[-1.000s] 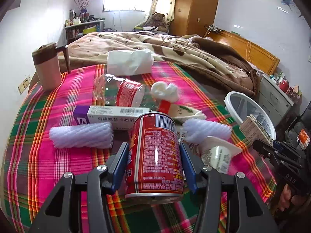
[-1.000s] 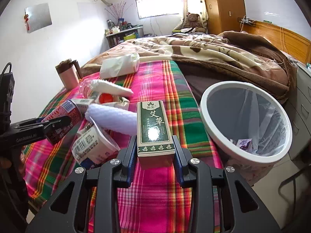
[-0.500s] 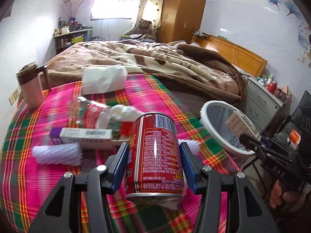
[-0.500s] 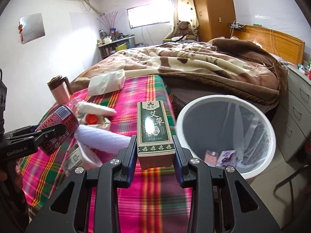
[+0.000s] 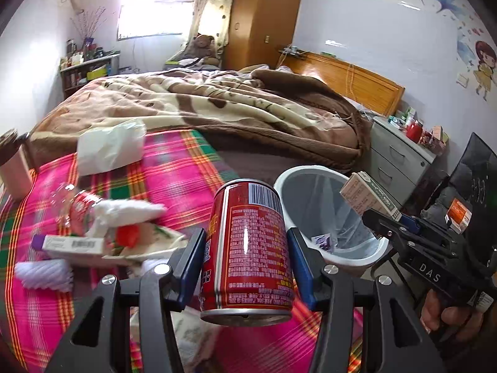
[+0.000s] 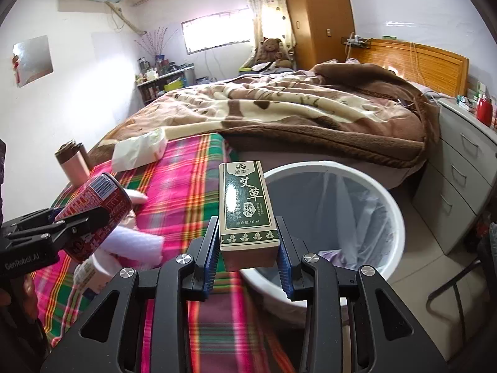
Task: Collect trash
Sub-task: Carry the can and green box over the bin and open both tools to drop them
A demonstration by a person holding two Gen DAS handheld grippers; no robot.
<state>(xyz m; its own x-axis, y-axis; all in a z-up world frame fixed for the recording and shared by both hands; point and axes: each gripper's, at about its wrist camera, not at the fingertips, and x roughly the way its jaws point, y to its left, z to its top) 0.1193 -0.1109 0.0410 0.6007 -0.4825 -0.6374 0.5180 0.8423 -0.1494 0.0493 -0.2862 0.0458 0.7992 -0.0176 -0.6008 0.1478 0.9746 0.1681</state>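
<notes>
Left tool [image 5: 247,256] gripping red can [image 5: 248,245], right tool [image 6: 247,253] gripping green box [image 6: 247,206]; both carried toward white bin [image 6: 389,205] just ahead, ready for dropping.

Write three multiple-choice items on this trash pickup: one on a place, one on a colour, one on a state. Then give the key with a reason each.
1. Where does the white bin stand?
A. on the bed
B. on the floor beside the bed
C. on the dresser

2. What colour is the can in the left claw?
A. red
B. blue
C. silver

3. What state is the right claw in?
A. open, nothing in it
B. shut on a green box
C. shut on a tissue

Key: B, the bin sits below the plaid bedcover's edge; A, its printed wall is red; B, both pads press the green box.
</notes>
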